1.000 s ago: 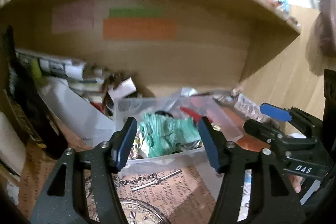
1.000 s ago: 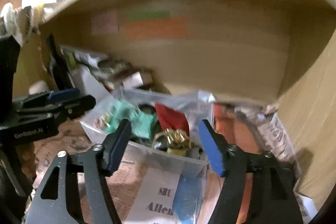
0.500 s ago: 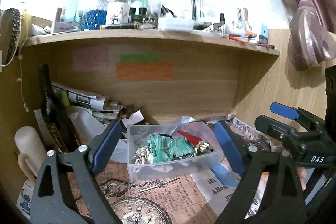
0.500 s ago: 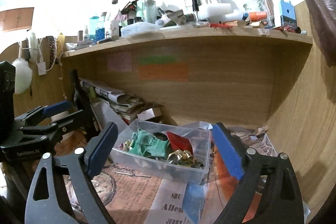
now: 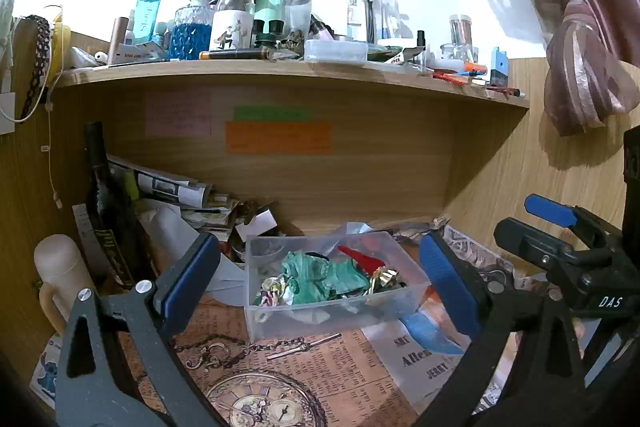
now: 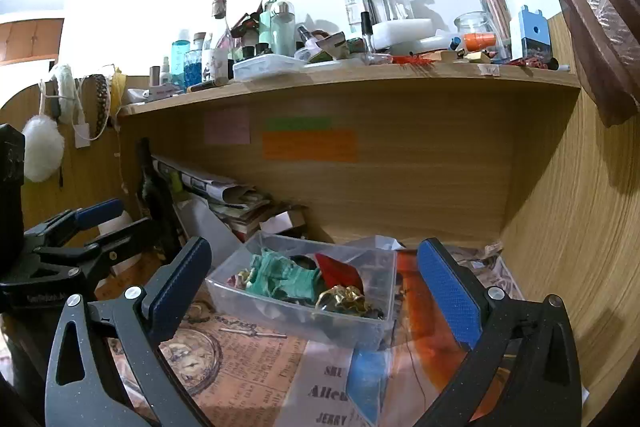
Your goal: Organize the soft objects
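The wooden bench (image 5: 540, 163) with its cluttered upper shelf (image 5: 280, 69) frames the scene; below it, a vintage newspaper-print mat (image 5: 320, 367) covers the surface. On that mat sits a clear plastic bin (image 5: 320, 315), lid off, already holding the soft objects: a crumpled teal cloth (image 5: 324, 277), a red fabric piece (image 5: 362, 259), a gold foil-like scrunchie (image 6: 344, 299) and a small pale floral bundle (image 5: 276, 287). They lie loosely heaped rather than sorted. A pocket-watch chain (image 5: 256, 347) rests on the mat just in front of the bin.

The left hand-held gripper (image 5: 320, 283) and the right hand-held gripper (image 6: 316, 287) both hang in front of the bin, jaws opening to about their widest, with nothing gripped — the bin is merely seen between them, further back.

Judging from this, the gathering looks largely done: no soft item shows loose on the mat. What may remain is tidying the heap or putting the bin away — the pictures do not settle which.
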The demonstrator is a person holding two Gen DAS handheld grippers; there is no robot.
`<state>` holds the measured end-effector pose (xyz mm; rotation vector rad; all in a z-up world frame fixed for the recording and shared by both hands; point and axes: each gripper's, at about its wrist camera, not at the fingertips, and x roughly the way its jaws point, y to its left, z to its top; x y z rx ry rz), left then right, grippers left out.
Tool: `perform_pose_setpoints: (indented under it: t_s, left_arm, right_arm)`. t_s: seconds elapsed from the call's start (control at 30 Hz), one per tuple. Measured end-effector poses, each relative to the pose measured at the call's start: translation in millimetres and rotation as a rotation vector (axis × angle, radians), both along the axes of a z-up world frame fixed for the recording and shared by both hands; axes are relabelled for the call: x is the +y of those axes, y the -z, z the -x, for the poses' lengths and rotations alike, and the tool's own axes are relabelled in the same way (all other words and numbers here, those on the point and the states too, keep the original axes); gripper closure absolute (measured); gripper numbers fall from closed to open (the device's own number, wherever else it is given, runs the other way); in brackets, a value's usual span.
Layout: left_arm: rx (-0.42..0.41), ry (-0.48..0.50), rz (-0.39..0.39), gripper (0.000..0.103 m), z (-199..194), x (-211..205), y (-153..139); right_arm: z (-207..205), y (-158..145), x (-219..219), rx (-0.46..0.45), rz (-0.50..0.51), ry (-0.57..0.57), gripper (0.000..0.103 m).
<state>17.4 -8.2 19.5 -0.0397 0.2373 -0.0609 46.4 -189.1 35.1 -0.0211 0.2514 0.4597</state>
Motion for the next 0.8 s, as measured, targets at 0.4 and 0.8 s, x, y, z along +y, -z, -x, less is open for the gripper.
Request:
perform_pose_setpoints:
  t_s: [0.4,0.8]
  left_arm:
    - [0.009,-0.003,0.0,0.0,-4.7,1.5,3.4]
    - [0.013,0.001,0.001,0.0,-8.0,3.7,6.3]
  right_arm:
    - [-3.0,1.6,2.5,0.007,0.0,0.002,0.0]
    - [-5.1,2.4,3.8,0.011,0.001,0.001,0.0]
